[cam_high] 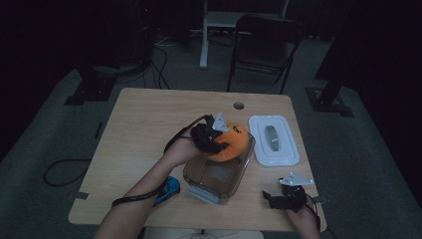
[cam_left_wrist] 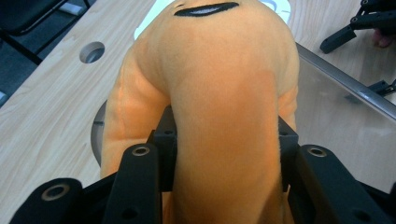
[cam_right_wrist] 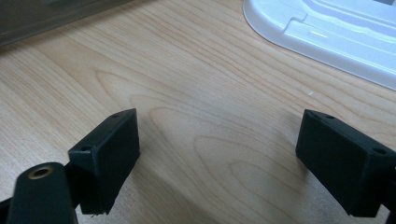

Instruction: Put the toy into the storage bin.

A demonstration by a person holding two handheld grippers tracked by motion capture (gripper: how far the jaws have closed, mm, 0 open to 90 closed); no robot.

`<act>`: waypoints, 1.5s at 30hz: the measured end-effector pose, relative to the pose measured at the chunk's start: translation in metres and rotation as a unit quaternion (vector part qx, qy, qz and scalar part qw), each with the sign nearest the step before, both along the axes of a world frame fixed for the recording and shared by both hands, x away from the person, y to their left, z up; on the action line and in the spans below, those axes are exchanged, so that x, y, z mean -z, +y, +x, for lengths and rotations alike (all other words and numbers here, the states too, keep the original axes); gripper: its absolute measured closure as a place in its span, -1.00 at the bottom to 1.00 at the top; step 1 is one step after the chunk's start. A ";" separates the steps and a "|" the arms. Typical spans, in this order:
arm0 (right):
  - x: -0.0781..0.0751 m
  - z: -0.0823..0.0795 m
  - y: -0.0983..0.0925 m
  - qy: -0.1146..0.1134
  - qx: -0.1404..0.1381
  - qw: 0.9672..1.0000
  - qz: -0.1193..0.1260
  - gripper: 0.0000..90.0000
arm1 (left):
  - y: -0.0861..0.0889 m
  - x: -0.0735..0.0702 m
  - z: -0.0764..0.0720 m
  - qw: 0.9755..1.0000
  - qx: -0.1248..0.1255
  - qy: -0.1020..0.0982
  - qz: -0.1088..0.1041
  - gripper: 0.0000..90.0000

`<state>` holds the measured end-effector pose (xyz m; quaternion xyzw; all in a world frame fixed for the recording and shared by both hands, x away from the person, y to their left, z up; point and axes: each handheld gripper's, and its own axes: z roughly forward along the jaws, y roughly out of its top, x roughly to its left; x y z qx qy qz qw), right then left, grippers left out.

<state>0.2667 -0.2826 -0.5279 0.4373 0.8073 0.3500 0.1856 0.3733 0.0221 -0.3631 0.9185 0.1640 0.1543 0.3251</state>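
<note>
Left to right on the table (cam_high: 144, 124):

- Blue object (cam_high: 169, 189) near the front edge, partly under the person's left forearm; can't tell what it is.
- Left gripper (cam_high: 219, 144) has its fingers (cam_left_wrist: 164, 140) pinching an orange plush toy (cam_high: 233, 142). In the left gripper view both pads dig into the plush's sides and the fabric bulges around them. A black stitched mark sits on the top of the plush.
- The plush is held over the far end of a clear plastic container (cam_high: 219, 175), low at the rim. Whether it touches the container floor I can't tell. The container stands mid-table, long axis running from the front edge toward the far right, with a pale latch at its near end.
- White container lid (cam_high: 273, 140) lies flat just right of the container, apart from it, with a grey piece in its middle.
- Right gripper (cam_high: 274, 198) is low over the table at the front right corner, near the lid's front end. Its fingers (cam_right_wrist: 105, 158) are spread wide with bare wood between them, gripping nothing.
- Round cable hole (cam_high: 239, 105) in the table behind the plush.
</note>
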 end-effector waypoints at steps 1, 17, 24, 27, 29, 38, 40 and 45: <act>0.000 0.000 0.000 0.000 0.000 1.000 0.000 -0.71 | -0.001 0.000 0.000 1.000 0.002 0.000 0.001 0.34; 0.000 0.000 0.000 0.001 0.000 1.000 0.000 -0.71 | -0.016 0.028 0.004 0.998 0.011 0.027 0.048 0.29; 0.000 0.000 0.000 0.001 0.000 1.000 0.000 -0.71 | -0.020 0.031 0.008 0.997 0.013 0.039 0.060 0.12; 0.000 0.000 0.000 0.001 0.000 1.000 0.000 -0.71 | -0.022 0.033 0.009 0.996 0.018 0.044 0.071 0.08; 0.000 0.000 0.000 0.001 0.000 1.000 0.000 -0.71 | -0.023 0.035 0.011 0.996 0.019 0.049 0.075 0.08; 0.000 0.000 0.000 0.001 0.000 1.000 0.000 -0.71 | -0.028 0.042 0.013 0.993 0.027 0.059 0.099 0.00; 0.000 0.000 0.000 0.000 0.000 1.000 -0.001 -0.71 | -0.030 0.043 0.012 0.991 0.033 0.061 0.111 -0.07; 0.000 0.000 0.000 0.000 0.000 1.000 0.000 -0.71 | -0.034 0.045 0.013 0.988 0.039 0.073 0.132 -0.21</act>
